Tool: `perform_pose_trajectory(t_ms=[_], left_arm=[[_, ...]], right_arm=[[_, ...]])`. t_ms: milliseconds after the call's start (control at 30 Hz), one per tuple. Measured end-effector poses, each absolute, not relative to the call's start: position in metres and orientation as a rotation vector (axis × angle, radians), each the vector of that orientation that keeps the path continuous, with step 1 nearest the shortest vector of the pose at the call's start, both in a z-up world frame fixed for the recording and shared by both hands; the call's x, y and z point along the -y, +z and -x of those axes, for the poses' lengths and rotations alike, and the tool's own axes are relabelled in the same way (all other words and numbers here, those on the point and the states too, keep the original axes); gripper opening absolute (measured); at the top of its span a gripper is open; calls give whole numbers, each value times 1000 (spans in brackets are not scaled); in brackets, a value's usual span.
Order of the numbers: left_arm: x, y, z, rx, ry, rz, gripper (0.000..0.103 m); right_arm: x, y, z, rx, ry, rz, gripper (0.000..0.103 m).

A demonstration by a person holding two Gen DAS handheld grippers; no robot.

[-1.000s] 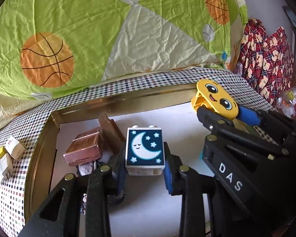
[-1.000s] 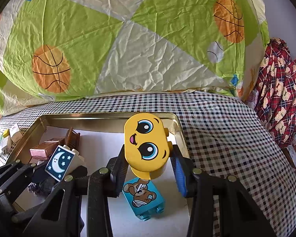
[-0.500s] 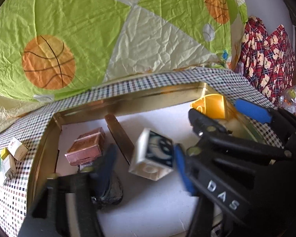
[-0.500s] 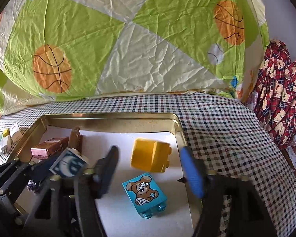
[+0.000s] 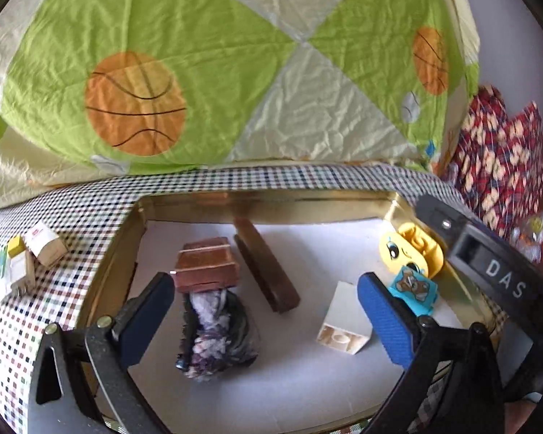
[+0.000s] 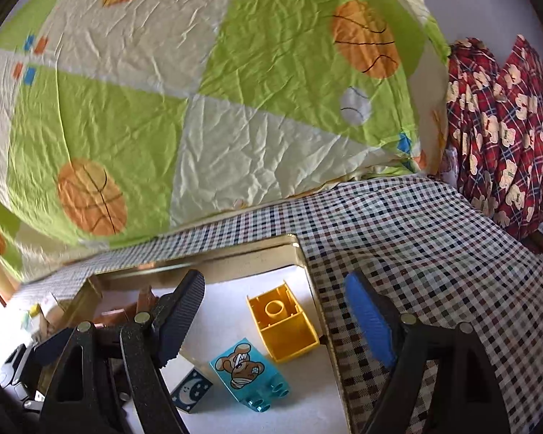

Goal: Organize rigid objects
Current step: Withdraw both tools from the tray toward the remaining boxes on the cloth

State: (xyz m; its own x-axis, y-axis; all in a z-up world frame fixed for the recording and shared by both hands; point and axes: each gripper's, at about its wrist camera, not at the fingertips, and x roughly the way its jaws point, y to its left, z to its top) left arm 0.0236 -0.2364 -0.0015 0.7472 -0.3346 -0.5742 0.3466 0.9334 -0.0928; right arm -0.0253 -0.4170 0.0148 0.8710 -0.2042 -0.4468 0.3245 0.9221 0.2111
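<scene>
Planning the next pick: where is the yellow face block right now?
The yellow face block lies tipped over inside the gold tray, near its right wall, just behind the blue bear block; neither gripper holds it.

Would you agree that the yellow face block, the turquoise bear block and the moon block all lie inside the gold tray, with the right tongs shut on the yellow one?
Not quite: the right tongs stand open and hold nothing, as the right wrist view shows. The yellow face block, turquoise bear block and moon block do lie inside the gold tray.
</scene>
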Motion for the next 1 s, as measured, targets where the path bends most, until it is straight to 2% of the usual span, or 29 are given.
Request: perform_pose_trajectory(t_ms=[233, 633, 1000], left_arm=[[201, 2, -20, -577, -276, 41, 102], [161, 10, 1, -484, -198, 58, 102], [128, 15, 25, -399, -176, -5, 102]], right_arm=[[413, 28, 52, -244, -354, -255, 82], [389, 42, 93, -67, -536, -175, 82], [389, 40, 114, -43, -586, -284, 84]])
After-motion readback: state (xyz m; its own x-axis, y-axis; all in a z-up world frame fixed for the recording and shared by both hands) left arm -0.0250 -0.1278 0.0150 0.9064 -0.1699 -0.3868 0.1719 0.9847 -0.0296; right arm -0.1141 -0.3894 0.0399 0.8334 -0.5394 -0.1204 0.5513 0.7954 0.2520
